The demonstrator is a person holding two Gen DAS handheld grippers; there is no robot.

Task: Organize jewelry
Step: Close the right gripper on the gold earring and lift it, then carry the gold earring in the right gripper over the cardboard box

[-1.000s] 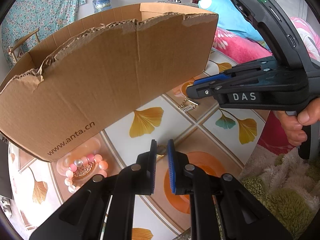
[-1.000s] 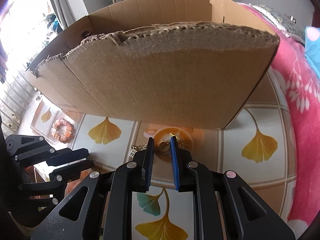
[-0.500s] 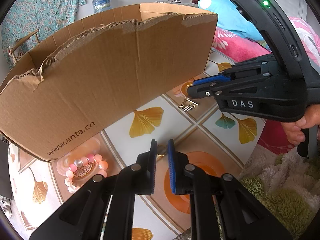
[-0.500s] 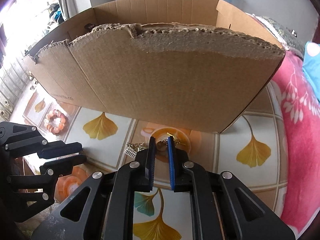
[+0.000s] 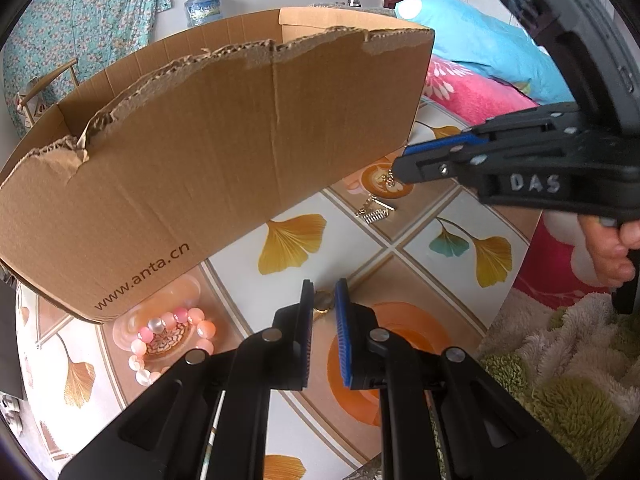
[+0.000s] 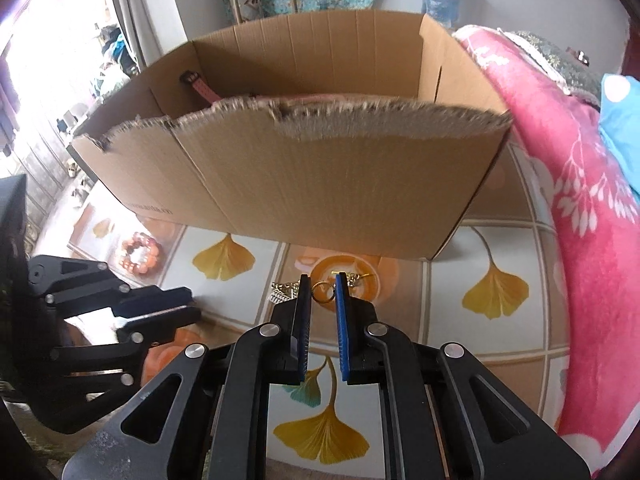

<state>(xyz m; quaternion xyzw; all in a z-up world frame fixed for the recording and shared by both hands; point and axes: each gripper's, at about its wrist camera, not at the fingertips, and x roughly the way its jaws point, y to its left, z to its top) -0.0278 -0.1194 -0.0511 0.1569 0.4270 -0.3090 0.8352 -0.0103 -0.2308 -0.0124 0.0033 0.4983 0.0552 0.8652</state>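
One cardboard box [image 5: 224, 152], open-topped, torn front rim, "www.anta.cn" printed low on front wall; stands on tablecloth [image 5: 360, 240] w/ ginkgo-leaf and tile print. Right wrist view shows a pink strap [image 6: 202, 88] w/ dark buckle leaning against box's inner left wall.

Bedding at table edge: pink floral blanket [image 6: 580, 208], blue pillow [image 5: 472, 44], green-white shaggy throw [image 5: 568, 380] near the person's hand [image 5: 612, 248].

Right gripper [image 6: 320, 300]: fingers a narrow gap apart, a small gold ring [image 6: 322, 291] w/ chain sits betw. the blue pads at the tips; whether pads actually pinch it – cannot tell. Tips hang over the orange cup print, just in front of box. From left wrist view same gripper [image 5: 404, 162] comes in from the right, tips closed up side-on, bit of gold chain hanging under the tip.

Left gripper [image 5: 323, 300]: fingers slightly apart, small round gold piece [image 5: 323, 301] seen betw. the tips; contact w/ pads unclear.

Bead bracelet [image 5: 168, 340], pink/peach/white beads, lies flat on cloth by box's front left corner, left of left gripper.

Gold comb-shaped charm [image 5: 375, 213] on short chain, lies on cloth betw. the two grippers, in front of box, just left of right gripper tips.
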